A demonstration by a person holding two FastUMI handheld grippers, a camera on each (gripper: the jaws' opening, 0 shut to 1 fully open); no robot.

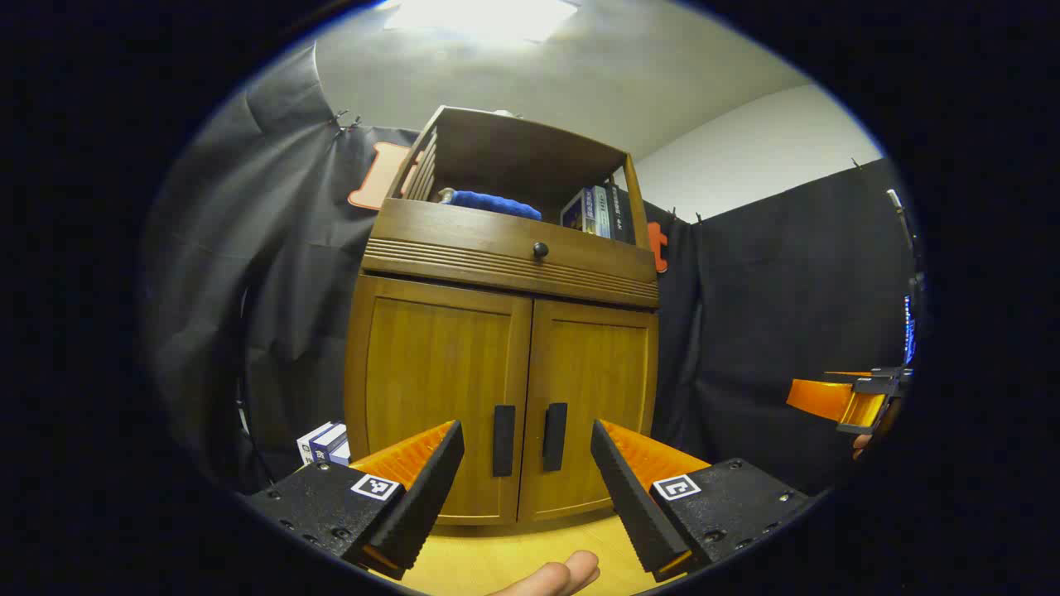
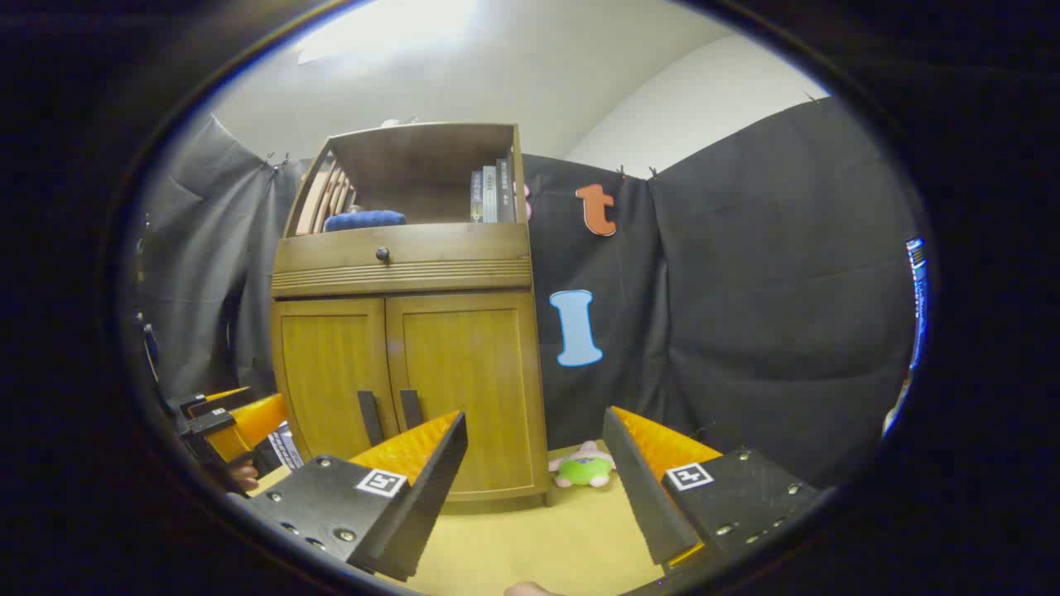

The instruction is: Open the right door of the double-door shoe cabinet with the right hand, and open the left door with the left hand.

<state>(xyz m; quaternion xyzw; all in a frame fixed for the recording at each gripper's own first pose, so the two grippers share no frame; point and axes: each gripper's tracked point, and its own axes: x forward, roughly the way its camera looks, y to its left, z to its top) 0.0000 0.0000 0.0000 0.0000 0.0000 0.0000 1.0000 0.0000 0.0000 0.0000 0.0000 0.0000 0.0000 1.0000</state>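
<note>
A wooden double-door shoe cabinet [image 1: 505,364] stands on the floor, both doors flush. The left door [image 1: 439,389] carries a dark vertical handle [image 1: 503,440], and the right door [image 1: 592,397] has its own handle [image 1: 554,436]. My left gripper [image 1: 527,451] is open, held short of the two handles, which show between its fingers. In the right gripper view the cabinet [image 2: 406,364] sits left of centre, with the right door's handle [image 2: 411,409] above the left finger. My right gripper [image 2: 535,443] is open and apart from the cabinet. The right gripper [image 1: 845,404] also appears at the far right of the left gripper view.
Above the doors is a drawer with a round knob [image 1: 540,249], and an open shelf holding a blue cloth [image 1: 495,204] and books [image 1: 596,212]. Small boxes [image 1: 325,443] lie at the cabinet's left foot. A green and pink plush toy [image 2: 584,468] lies at its right foot.
</note>
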